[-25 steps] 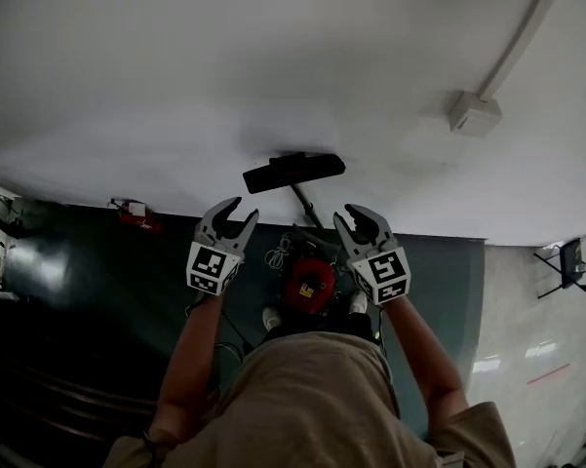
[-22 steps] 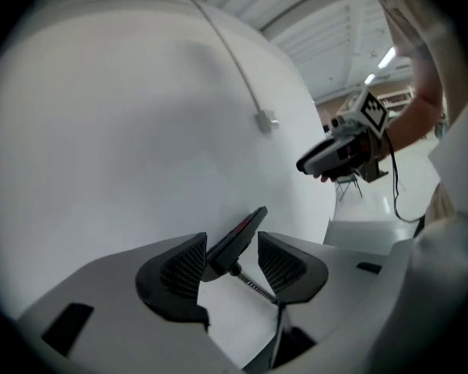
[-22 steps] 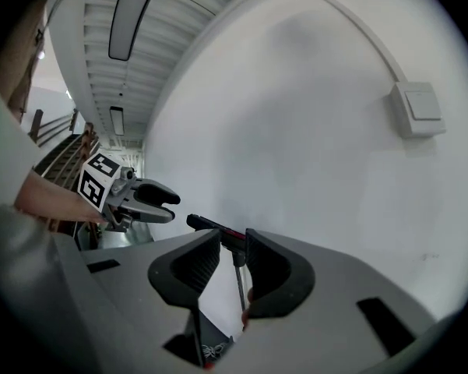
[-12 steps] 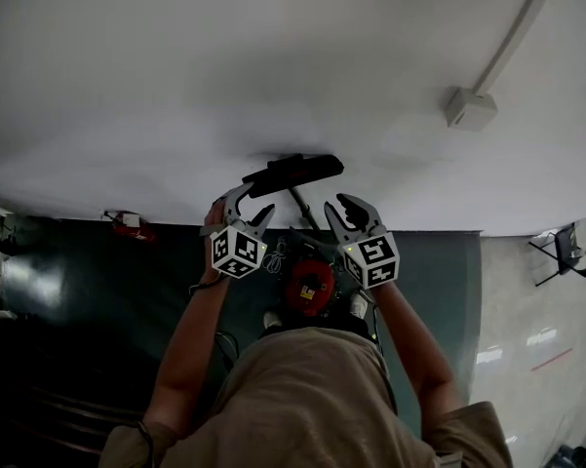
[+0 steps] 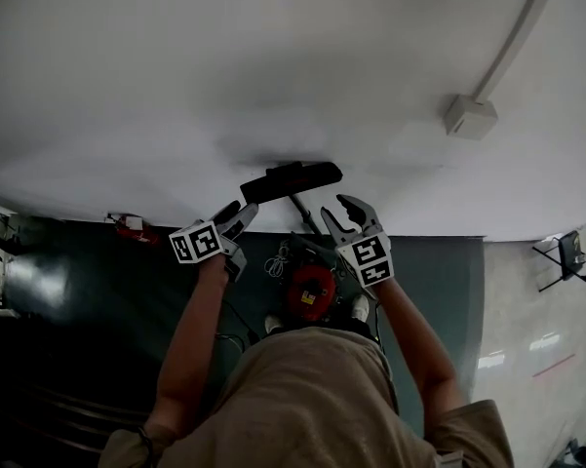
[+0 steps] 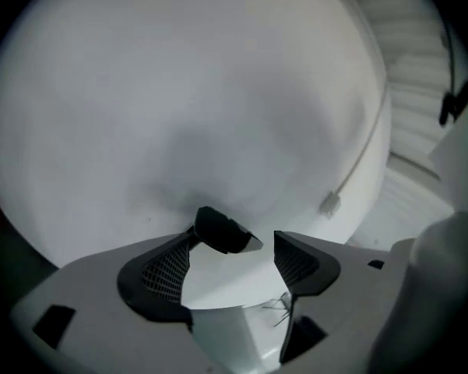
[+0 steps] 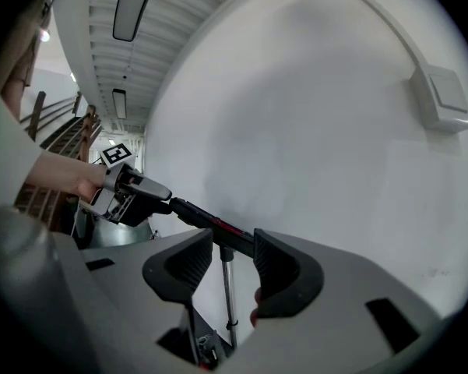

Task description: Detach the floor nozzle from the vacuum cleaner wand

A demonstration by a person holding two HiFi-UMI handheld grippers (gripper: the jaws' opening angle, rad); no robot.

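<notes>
The floor nozzle (image 5: 291, 177) is a single black bar, lifted off the floor (image 5: 107, 271) and lying close against the white wall (image 5: 175, 66). One thin wand (image 5: 300, 208) runs down from its middle. The wand's lower end is lost behind the right gripper (image 5: 339, 213) and a tangle of cable (image 5: 278, 258). One red vacuum canister (image 5: 310, 291) stands below the nozzle. The print on its yellowish label is too small to read.

In the right gripper view the joint of nozzle and wand is partly covered by that gripper's jaw tips. The jaws stand moderately apart in front of the nozzle's middle and hold nothing. The wand shows through the gap between them, and a red strip shows on the nozzle there.

The left gripper (image 5: 236, 214) is at the nozzle's left end. Its jaws are spread wide. The nozzle's end sits between them, hard by one jaw tip, and is not clamped.

There are two grippers, each with one marker cube. The cubes carry only black-and-white square patterns.

Two white shoe tips (image 5: 271, 322) flank the canister. Well to the right of the nozzle one wall box (image 5: 469, 117) has one conduit (image 5: 522, 37) rising from it. To the nozzle's lower left lies a small red object (image 5: 132, 224) that is too dim to make out.
</notes>
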